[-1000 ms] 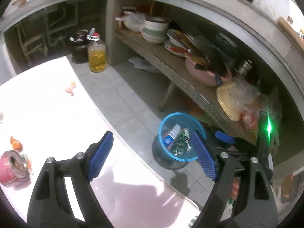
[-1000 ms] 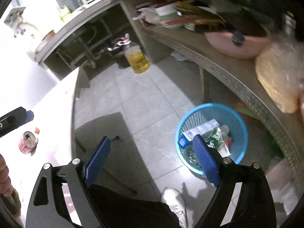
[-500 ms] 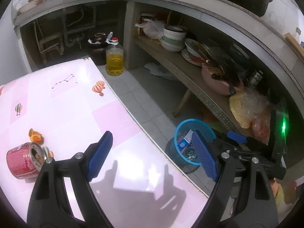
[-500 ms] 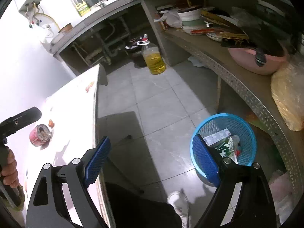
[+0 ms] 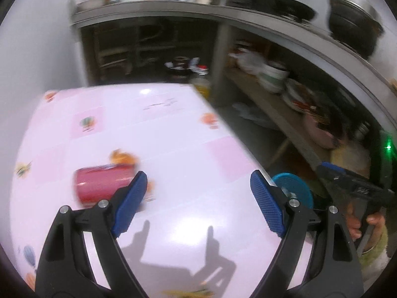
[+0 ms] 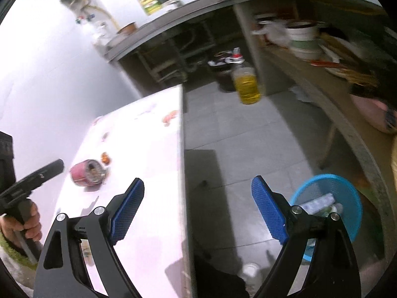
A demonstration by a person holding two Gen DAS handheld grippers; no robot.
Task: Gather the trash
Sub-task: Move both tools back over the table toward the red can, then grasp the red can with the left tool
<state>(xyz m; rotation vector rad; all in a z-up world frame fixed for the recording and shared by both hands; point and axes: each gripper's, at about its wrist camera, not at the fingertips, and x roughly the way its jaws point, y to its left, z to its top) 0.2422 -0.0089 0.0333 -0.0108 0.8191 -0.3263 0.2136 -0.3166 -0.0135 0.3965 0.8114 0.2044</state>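
The left claw [image 5: 196, 198] is hanging wide open over a pink patterned tabletop [image 5: 173, 129], gripping nothing; its two blue pads are standing well apart with only bare tabletop between them. A red can [image 5: 104, 185] is lying on its side on the tabletop, just ahead of this claw and to its left, partly hidden behind the left pad; its long axis is running across the claw's line of sight, roughly left to right. Motion blur is smearing the can's label, so no brand or writing can be read.

The right claw [image 6: 197, 211] is likewise gaping empty, straddling the tabletop's edge; from here the can [image 6: 86, 172] is sitting farther off, ahead and well to the left, its open end facing the camera. The left claw is therefore judged the nearer one for the pickup. A blue mesh bin [image 6: 327, 198], already holding wrappers, is standing on the floor just right of the right claw.
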